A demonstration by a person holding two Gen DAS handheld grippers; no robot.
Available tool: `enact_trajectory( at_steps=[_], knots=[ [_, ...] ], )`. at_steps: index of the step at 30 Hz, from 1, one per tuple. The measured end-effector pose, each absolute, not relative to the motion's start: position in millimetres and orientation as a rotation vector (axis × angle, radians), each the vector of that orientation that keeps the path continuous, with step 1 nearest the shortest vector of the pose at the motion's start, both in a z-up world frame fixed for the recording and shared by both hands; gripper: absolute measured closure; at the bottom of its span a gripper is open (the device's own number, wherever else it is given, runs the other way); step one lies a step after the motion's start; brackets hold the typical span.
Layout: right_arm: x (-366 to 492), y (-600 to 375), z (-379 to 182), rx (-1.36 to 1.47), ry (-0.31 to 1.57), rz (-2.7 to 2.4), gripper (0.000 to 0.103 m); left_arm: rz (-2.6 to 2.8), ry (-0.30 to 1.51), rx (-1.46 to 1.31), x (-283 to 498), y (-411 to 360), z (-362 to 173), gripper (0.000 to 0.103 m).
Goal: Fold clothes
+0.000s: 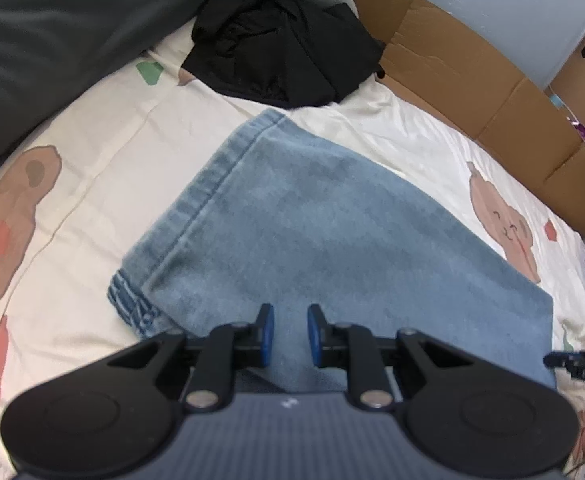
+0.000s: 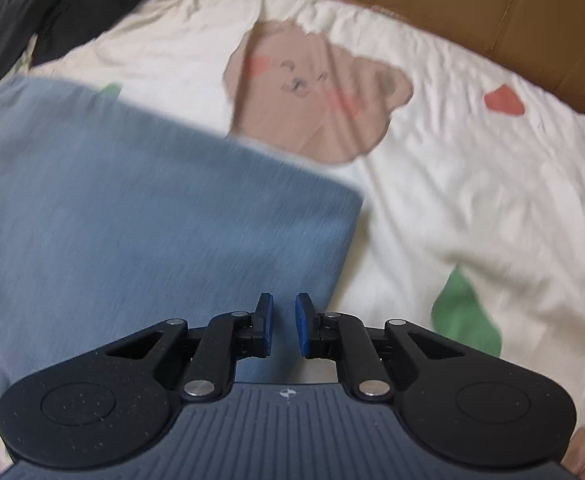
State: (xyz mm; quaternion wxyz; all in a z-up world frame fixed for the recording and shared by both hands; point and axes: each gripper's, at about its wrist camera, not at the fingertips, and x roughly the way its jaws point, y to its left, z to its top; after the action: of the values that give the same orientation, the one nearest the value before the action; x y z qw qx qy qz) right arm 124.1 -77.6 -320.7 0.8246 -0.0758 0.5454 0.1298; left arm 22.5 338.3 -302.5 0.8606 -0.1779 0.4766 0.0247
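Left gripper (image 1: 290,334): fingers slightly apart, nothing between them, poised over the near end of the folded jeans (image 1: 312,232). Right gripper (image 2: 284,326): narrow gap, empty, above the jeans' near right corner; contact with the cloth cannot be told. Jeans lie flat on the cream bear-print bedsheet (image 2: 472,184), near edge hidden under both tools. Right view is motion-blurred, denim detail lost. Only the left view shows the hem seam, the black clothes pile (image 1: 284,52) beyond, and a dark pillow (image 1: 52,32). Cardboard (image 1: 492,92) lines the far bed edge in both.
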Motion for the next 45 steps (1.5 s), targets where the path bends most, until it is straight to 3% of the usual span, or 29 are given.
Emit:
enact_trajectory(
  at_steps=[22,26,30,40,45],
  knots=[
    [15.3,-59.0,-319.3,-0.305,1.291,0.416,0.086,-0.186,1.058,-0.321,6.0,283.5,-299.0,0.082],
    [8.5,-59.1,-314.0,-0.291,1.321,0.429,0.083,-0.313,1.109,-0.326,-0.7,247.2,-309.7,0.082],
    [2.2,-58.2,-314.2,-0.327,1.345,0.469,0.070,-0.392,1.150,-0.329,-3.6,224.0,-319.7,0.082],
    [4.7,-87.1,-303.1,-0.112,1.332,0.374,0.059,-0.666,1.202,-0.361,-2.7,175.5,-330.5,0.082],
    [10.7,-99.8,-310.3,0.024,1.344,0.336,0.059,-0.725,1.283,-0.335,-7.8,156.3,-349.1,0.082]
  ],
)
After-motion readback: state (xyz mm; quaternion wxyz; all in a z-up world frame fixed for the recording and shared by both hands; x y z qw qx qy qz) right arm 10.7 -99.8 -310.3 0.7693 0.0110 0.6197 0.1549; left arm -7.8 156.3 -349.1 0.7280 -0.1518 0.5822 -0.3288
